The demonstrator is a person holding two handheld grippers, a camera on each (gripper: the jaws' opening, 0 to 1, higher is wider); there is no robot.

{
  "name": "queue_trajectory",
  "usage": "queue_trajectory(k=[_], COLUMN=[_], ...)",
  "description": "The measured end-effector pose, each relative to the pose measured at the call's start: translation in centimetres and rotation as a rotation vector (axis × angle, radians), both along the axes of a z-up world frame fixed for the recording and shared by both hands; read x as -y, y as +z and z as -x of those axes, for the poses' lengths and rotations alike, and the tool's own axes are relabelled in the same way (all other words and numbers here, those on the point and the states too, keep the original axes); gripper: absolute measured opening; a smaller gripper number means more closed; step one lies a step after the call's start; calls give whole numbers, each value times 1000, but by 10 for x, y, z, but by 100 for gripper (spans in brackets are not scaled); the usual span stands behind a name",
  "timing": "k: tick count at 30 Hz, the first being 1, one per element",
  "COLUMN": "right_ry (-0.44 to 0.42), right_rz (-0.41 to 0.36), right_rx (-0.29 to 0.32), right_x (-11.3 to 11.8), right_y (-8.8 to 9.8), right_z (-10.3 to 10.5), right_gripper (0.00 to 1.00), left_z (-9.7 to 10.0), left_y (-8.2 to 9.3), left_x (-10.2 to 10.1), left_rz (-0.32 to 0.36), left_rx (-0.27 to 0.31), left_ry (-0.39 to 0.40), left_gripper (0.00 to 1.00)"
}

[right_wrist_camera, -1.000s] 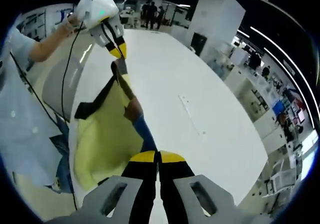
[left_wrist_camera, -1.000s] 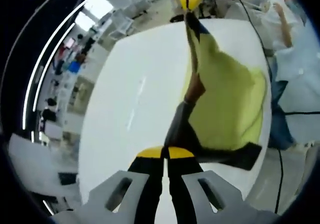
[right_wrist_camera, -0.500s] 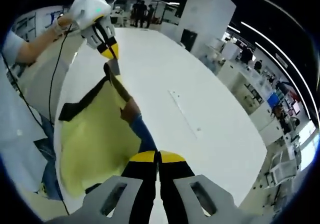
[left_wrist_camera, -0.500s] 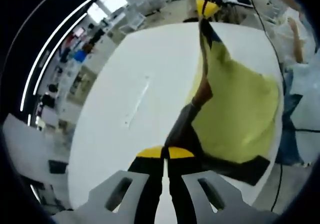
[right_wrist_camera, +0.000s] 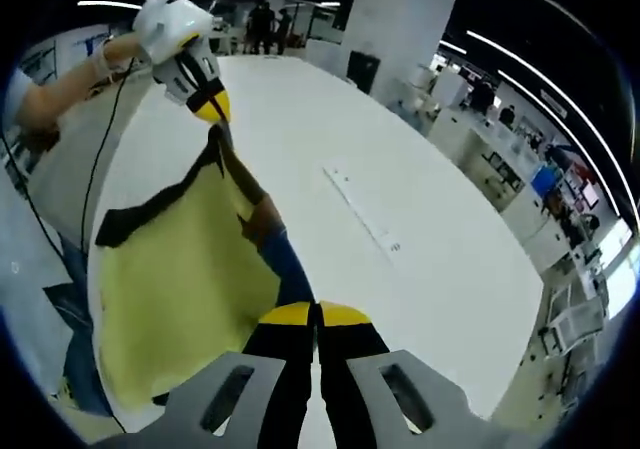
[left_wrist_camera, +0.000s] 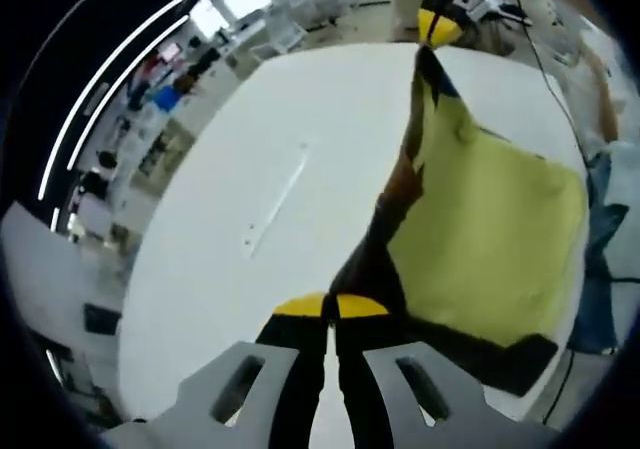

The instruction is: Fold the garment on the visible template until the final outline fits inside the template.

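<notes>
The yellow garment (left_wrist_camera: 490, 229) is being held stretched above the white bench (left_wrist_camera: 260, 199), pinched at one dark edge by the left gripper (left_wrist_camera: 331, 309) and at the far end by the right gripper (right_wrist_camera: 316, 315). No writing is being shown legibly.
</notes>
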State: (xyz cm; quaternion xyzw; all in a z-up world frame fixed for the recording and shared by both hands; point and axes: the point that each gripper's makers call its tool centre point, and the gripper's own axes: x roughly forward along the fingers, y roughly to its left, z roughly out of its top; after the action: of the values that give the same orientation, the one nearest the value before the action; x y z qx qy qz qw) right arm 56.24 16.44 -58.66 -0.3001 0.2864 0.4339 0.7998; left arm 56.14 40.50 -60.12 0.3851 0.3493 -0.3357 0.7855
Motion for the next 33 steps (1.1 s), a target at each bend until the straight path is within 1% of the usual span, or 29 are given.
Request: queue_trajectory(k=[7, 10, 11, 14, 16, 19, 25, 27, 33], right_ry=[-39, -53, -60, -76, -97, -119, -151, -167, -191], right_rz=[-5, -5, -5, -8, -26, -30, -22, -28, -25], right_rx=[0, 2, 6, 3, 1, 1, -9, -18, -35], right_x=[-3, -4, -3, -3, -3, -3, -2, -3, -4], right_y=[-20, -27, -29, -35, -39, -48, -62, -66, -81], right_z=[-16, -23, -31, -37, -42, -50, -63, -68, -80], right_gripper=[1, 1, 1, 1, 1, 1, 1, 1, 1], left_z=[-12, -17, -18, -23, -27, -33, -43, -52, -57], left_y=[-21, -29, -31, -37, -41, -48, -59, -64, -78], left_x=[-2, -2, -2, -3, -3, -3, -2, -2, -3], left_rz=[24, 29, 30, 43, 50, 59, 70, 77, 79], left_rx=[-21, -19, -21, -20, -19, -18, -21, -27, -45], left_ry=[46, 60, 63, 80, 93, 109, 129, 139, 147], left_gripper=[0, 0, 0, 0, 0, 0, 0, 0, 0])
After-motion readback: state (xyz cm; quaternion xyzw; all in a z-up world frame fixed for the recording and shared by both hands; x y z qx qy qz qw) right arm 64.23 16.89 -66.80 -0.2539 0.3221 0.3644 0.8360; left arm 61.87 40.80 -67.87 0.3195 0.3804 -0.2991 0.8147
